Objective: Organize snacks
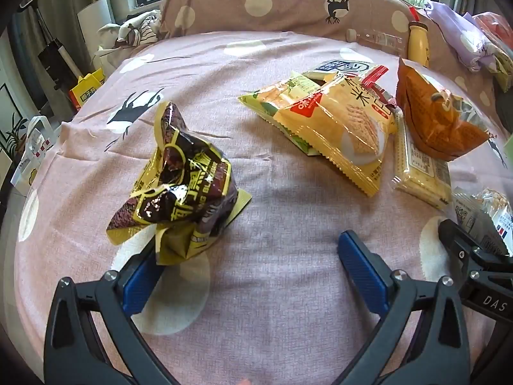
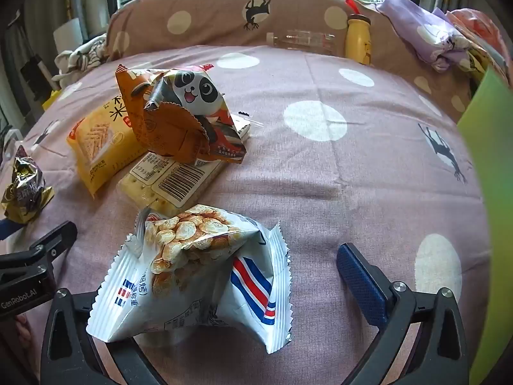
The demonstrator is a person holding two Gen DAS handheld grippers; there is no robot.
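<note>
Several snack packs lie on a pink spotted bedsheet [image 1: 256,64]. My left gripper [image 1: 253,266] is open; a crumpled dark brown and yellow bag [image 1: 179,179] stands just in front of its left finger, partly covering the tip. A yellow cracker bag [image 1: 340,128], a clear cracker pack [image 1: 420,166] and an orange bag [image 1: 439,115] lie to the right. My right gripper [image 2: 250,276] is open, with a white snack bag with red and blue stripes [image 2: 198,269] between its jaws, covering the left finger. The orange panda bag [image 2: 182,118] lies beyond.
A pillow [image 2: 224,16] lines the far edge, with a clear bottle [image 2: 301,41] and a yellow bottle [image 2: 359,38] against it. Purple cloth [image 2: 426,41] is piled at the right. A green sheet [image 2: 493,192] stands at the right edge. Bags and boxes [image 1: 86,86] sit off the bed's left.
</note>
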